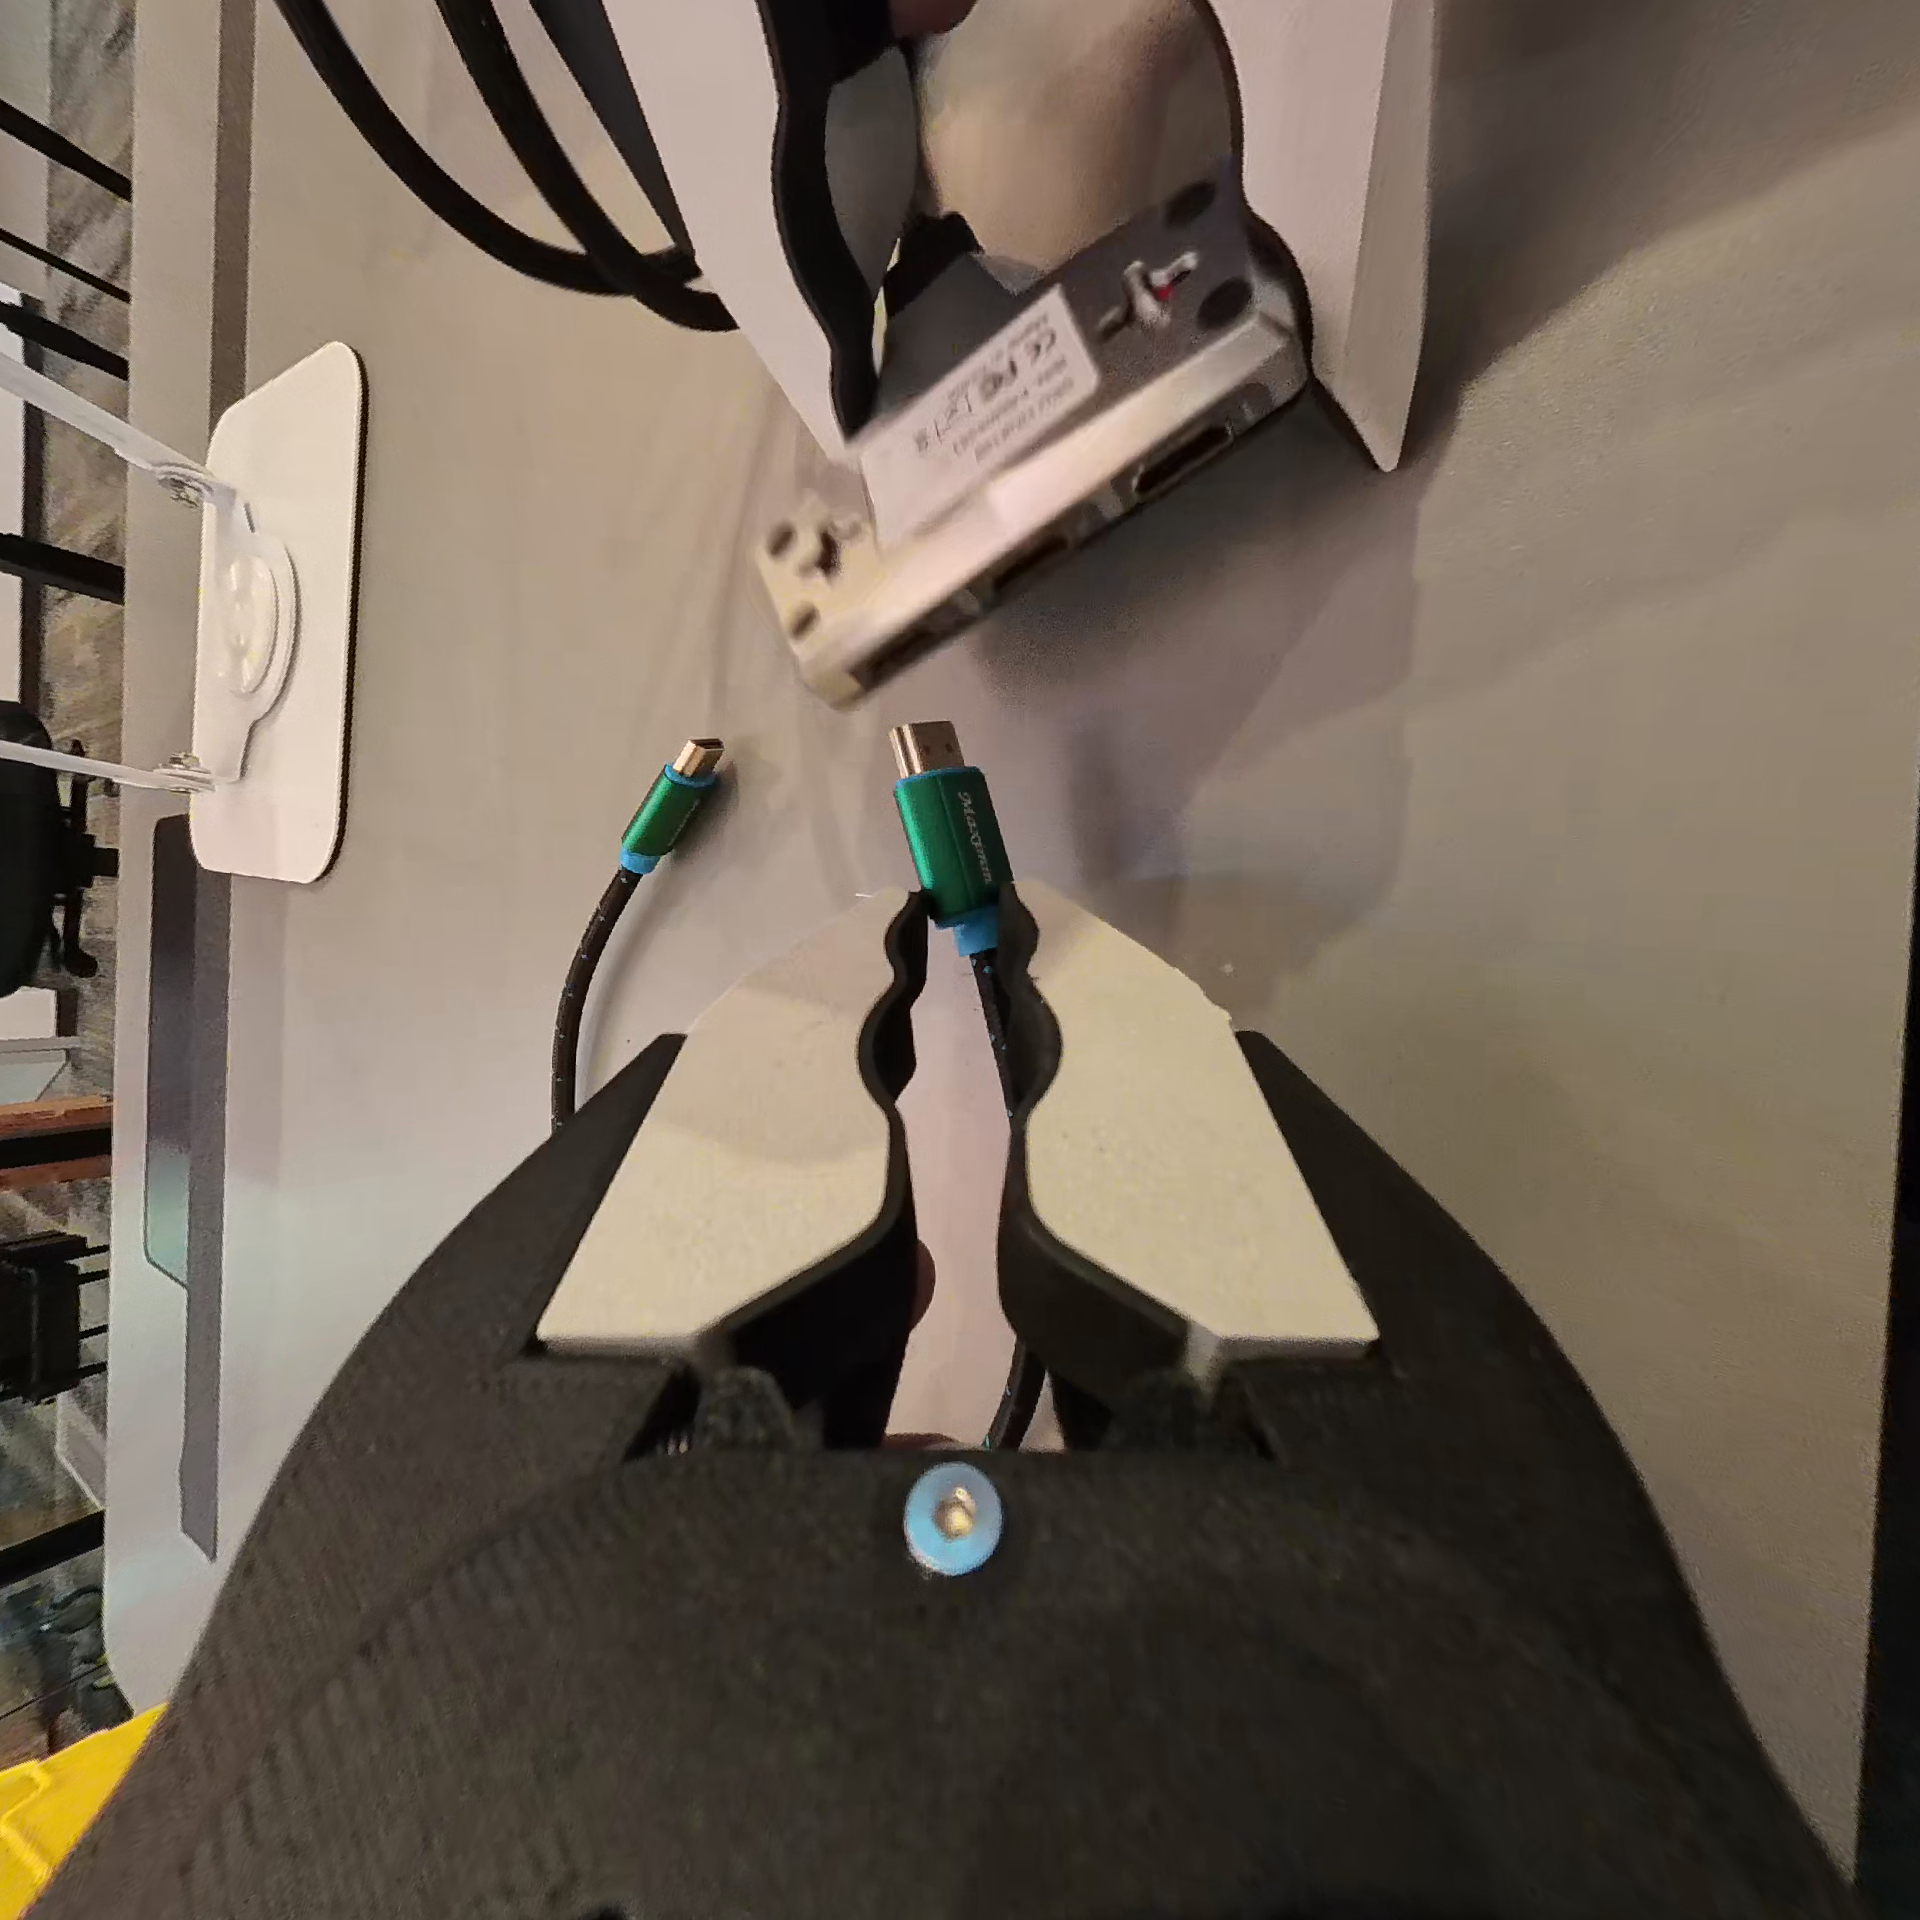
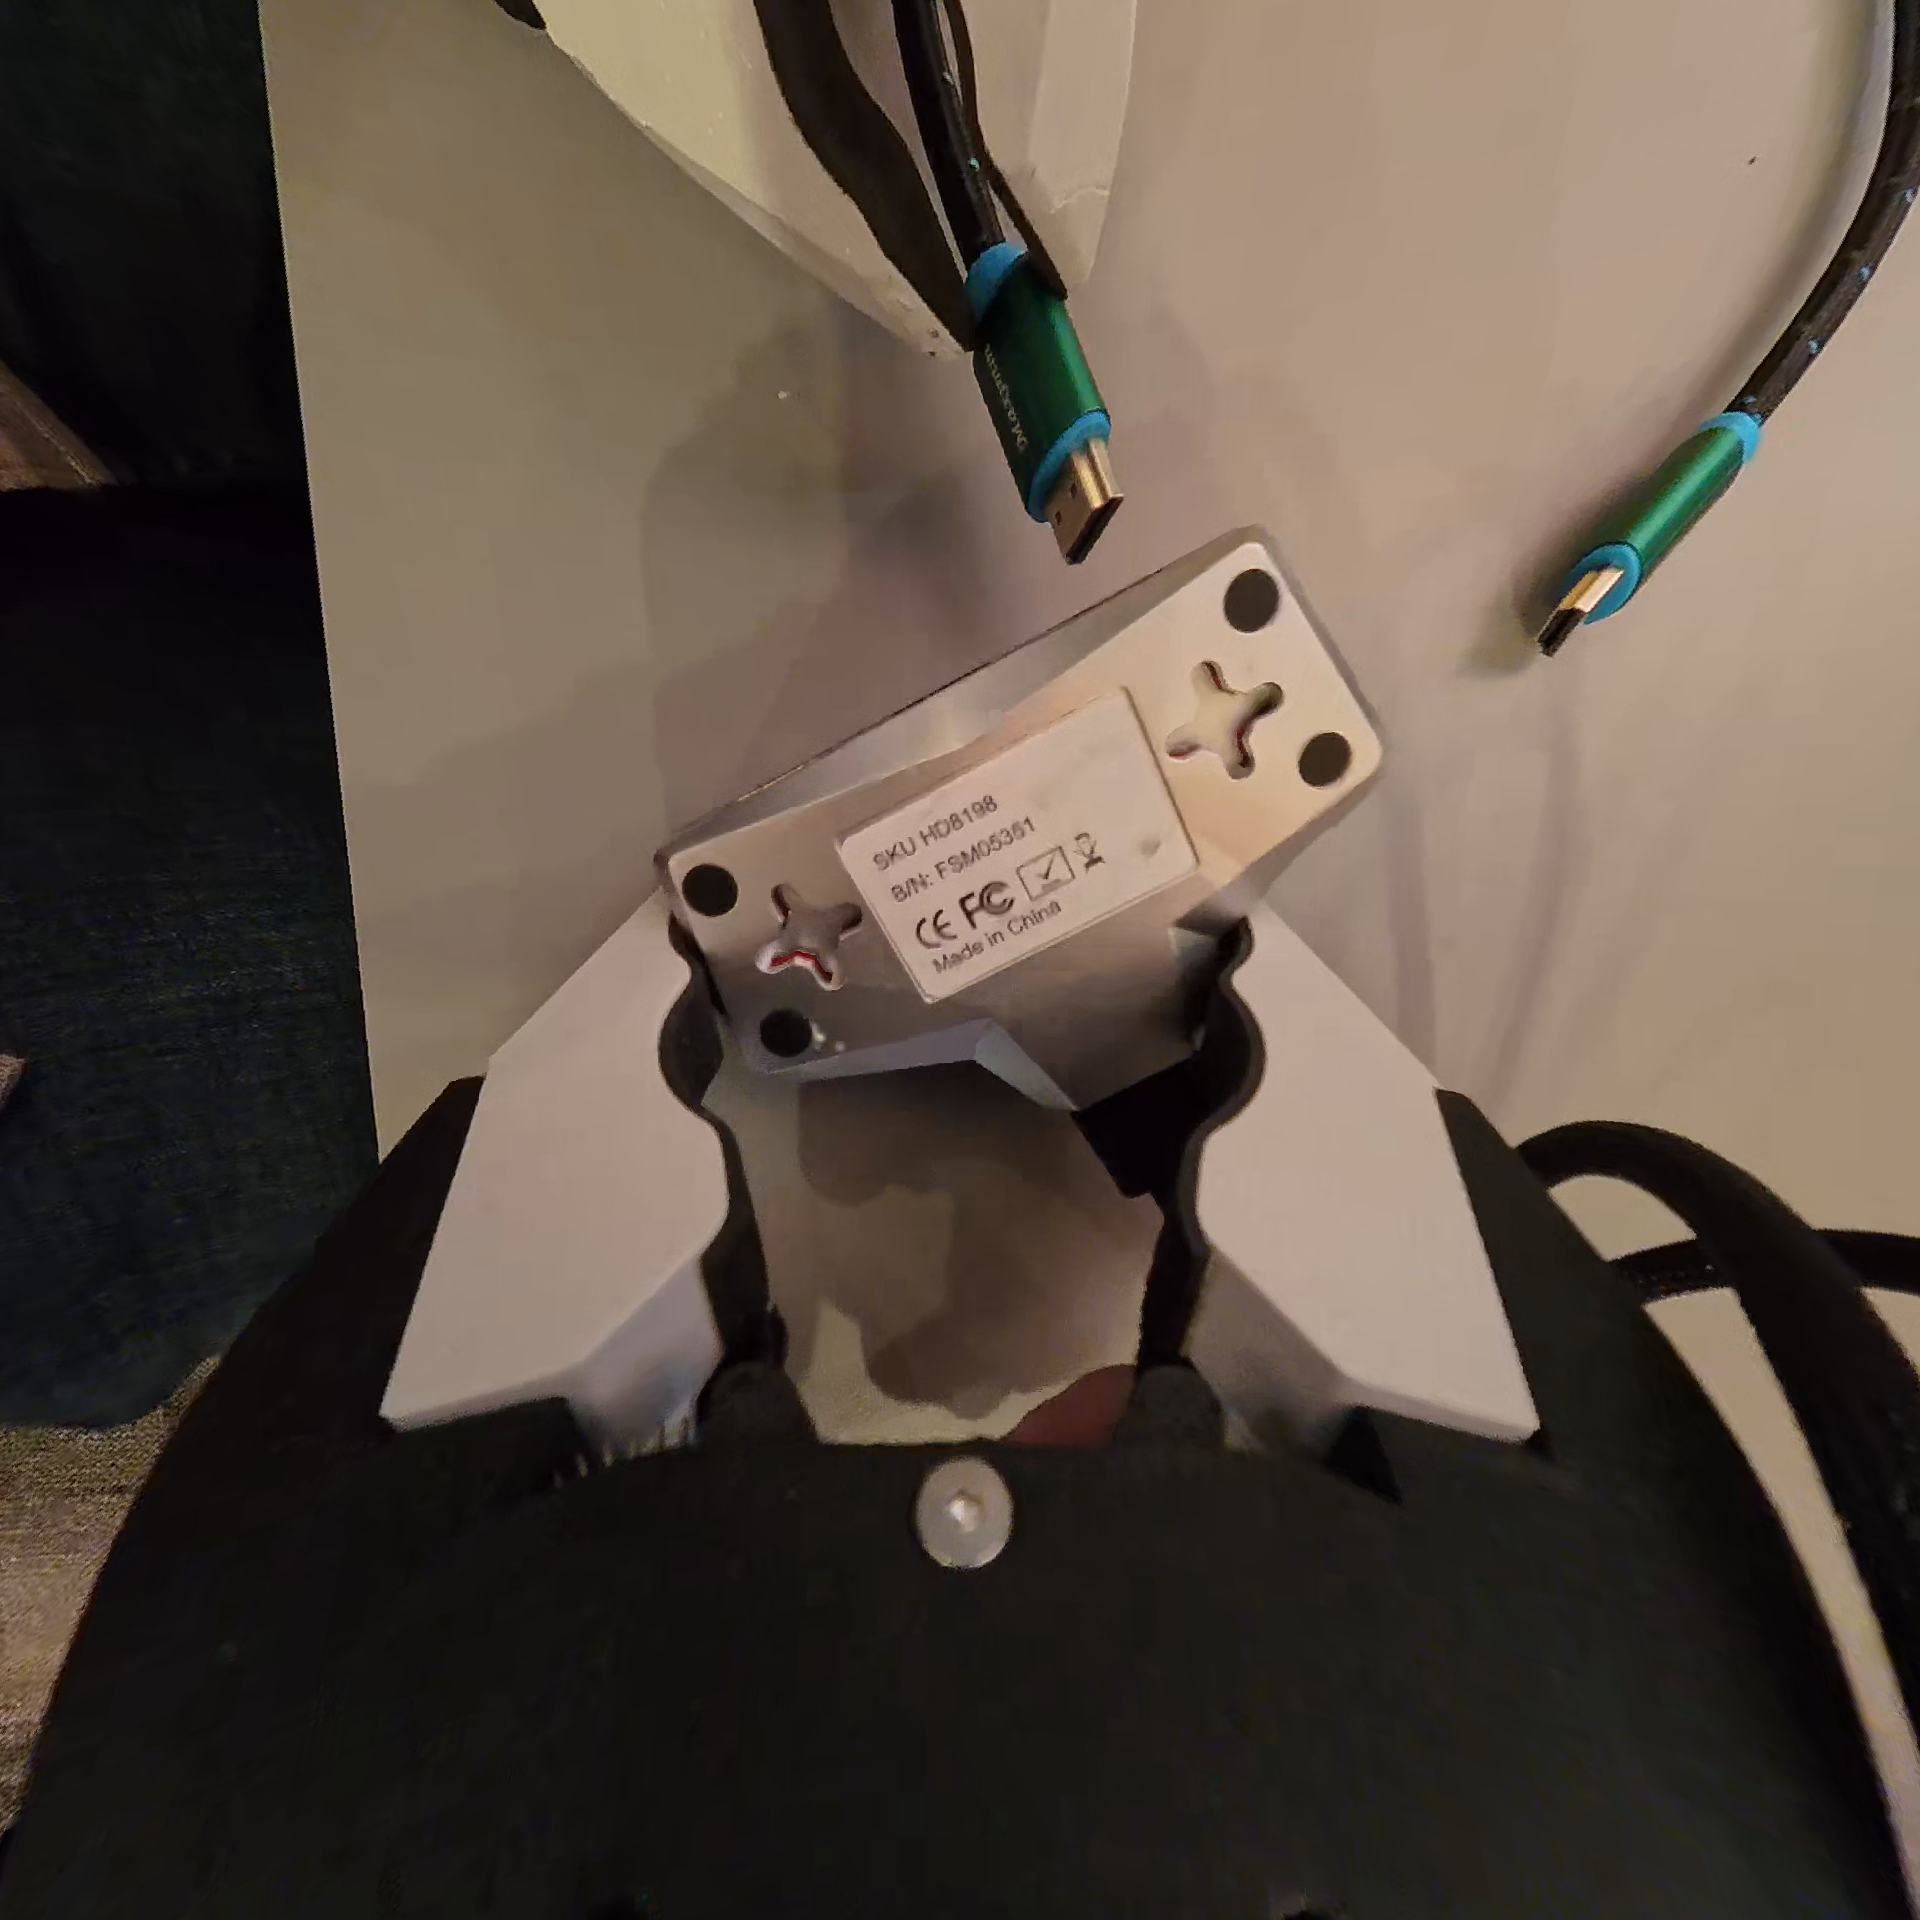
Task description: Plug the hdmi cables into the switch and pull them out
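My right gripper [image 2: 956, 966] is shut on the silver HDMI switch [image 2: 1039, 790] and holds it tilted above the table, its labelled underside facing the camera. My left gripper [image 1: 961, 904] is shut on the rear end of a green HDMI plug [image 1: 943, 831]. The plug's gold tip points at the switch's port edge [image 1: 1029, 571] and stands a short gap from it. In the right wrist view the plug [image 2: 1039, 405] hangs just above the switch. A second green plug [image 1: 675, 800] lies loose on the table [image 2: 1652, 520]. A black cable [image 2: 1127, 1138] enters the switch's opposite side.
The grey table [image 1: 1558, 935] carries a white pad [image 1: 281, 613] with a clear holder at its left edge. Black cables [image 2: 1766, 1247] loop beside my right gripper. A yellow object [image 1: 62, 1797] sits at the lower left. The table edge [image 2: 312, 727] borders dark floor. My hands' fingertips stand some 9 centimeters from each other.
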`<control>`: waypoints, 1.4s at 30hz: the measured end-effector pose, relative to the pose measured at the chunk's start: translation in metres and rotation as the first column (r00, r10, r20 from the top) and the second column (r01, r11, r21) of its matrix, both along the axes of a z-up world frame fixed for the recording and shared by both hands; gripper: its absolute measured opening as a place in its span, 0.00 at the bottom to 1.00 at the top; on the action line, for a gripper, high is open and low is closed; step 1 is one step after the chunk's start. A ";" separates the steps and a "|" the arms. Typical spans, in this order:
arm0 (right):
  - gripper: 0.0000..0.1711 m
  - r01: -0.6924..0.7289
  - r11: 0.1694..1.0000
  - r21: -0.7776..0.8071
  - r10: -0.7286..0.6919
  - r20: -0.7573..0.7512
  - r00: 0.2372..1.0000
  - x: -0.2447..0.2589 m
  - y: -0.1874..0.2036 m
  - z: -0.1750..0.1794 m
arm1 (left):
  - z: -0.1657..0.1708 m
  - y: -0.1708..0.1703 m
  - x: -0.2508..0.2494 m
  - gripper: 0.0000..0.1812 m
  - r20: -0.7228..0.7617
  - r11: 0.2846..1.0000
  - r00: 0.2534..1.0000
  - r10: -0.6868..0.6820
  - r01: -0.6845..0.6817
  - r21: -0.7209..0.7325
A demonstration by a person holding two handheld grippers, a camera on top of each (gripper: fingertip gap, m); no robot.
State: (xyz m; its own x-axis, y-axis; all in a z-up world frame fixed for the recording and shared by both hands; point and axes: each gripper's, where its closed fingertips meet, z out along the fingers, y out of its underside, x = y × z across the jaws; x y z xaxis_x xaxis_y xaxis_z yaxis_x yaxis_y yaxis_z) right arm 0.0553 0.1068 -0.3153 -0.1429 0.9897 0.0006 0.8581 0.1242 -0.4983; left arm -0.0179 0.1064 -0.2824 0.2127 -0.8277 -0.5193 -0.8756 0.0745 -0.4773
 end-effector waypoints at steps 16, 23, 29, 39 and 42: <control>0.51 -0.005 0.999 0.036 0.007 -0.052 0.999 0.004 0.000 0.018 | 0.012 0.004 -0.003 0.06 0.064 0.999 0.998 0.024 -0.022 -0.026; 0.35 -0.023 0.969 0.248 0.086 -0.244 0.966 -0.016 0.009 0.064 | 0.032 0.005 0.001 0.06 0.181 0.993 0.983 0.037 -0.015 -0.120; 0.30 -0.041 0.826 0.563 0.216 -0.248 0.944 -0.041 0.015 0.080 | 0.053 0.004 0.007 0.06 0.309 0.970 0.949 0.063 0.014 -0.242; 0.16 -0.003 0.705 0.709 0.261 -0.256 0.931 -0.057 0.022 0.086 | 0.055 0.003 0.010 0.05 0.383 0.938 0.918 0.104 0.038 -0.346; 0.13 -0.003 0.666 0.746 0.270 -0.238 0.933 -0.058 0.024 0.085 | 0.055 0.005 0.010 0.05 0.395 0.929 0.911 0.122 0.036 -0.369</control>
State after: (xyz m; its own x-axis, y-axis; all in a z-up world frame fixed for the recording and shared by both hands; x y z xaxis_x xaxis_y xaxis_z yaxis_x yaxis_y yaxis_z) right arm -0.0027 0.1308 -0.2307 -0.1360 0.6206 0.7722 0.6211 0.6607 -0.4215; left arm -0.0081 0.1113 -0.2271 0.3777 -0.9247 -0.0477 -0.5984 -0.2044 -0.7747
